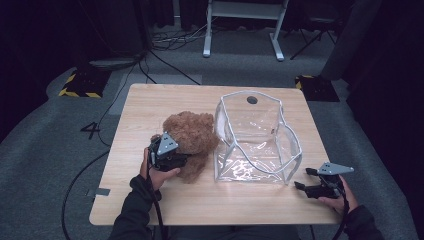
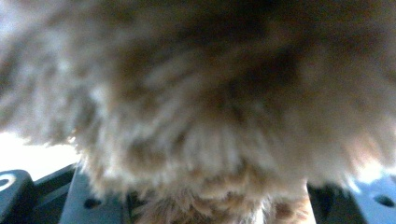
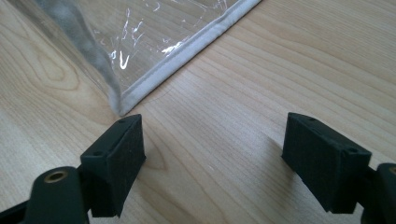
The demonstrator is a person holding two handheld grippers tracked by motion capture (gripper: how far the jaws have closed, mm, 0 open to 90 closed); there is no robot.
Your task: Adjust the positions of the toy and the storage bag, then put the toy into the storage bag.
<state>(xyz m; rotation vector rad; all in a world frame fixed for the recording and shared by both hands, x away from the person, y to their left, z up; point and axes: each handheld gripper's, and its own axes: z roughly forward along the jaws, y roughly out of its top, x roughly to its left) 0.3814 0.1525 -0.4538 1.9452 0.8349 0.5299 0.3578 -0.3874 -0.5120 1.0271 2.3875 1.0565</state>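
Note:
A brown teddy bear (image 1: pixel 192 137) lies on the wooden table (image 1: pixel 150 100), left of centre. My left gripper (image 1: pixel 184 158) is pressed into the bear's near left side. In the left gripper view, blurred fur (image 2: pixel 201 107) bulges between the jaws, which stand wide apart at the bottom corners, so the gripper looks open around it. A clear plastic bag (image 1: pixel 257 132) with white trim stands open just right of the bear. My right gripper (image 1: pixel 301 178) hovers low at the bag's near right corner (image 3: pixel 122 105), open (image 3: pixel 215 154) and holding nothing.
The table's near edge (image 1: pixel 215 220) runs close to both hands. Bare wood (image 3: pixel 280 70) lies right of the bag. Beyond the table are grey carpet, cables (image 1: pixel 165 60) and a white desk frame (image 1: pixel 242 30).

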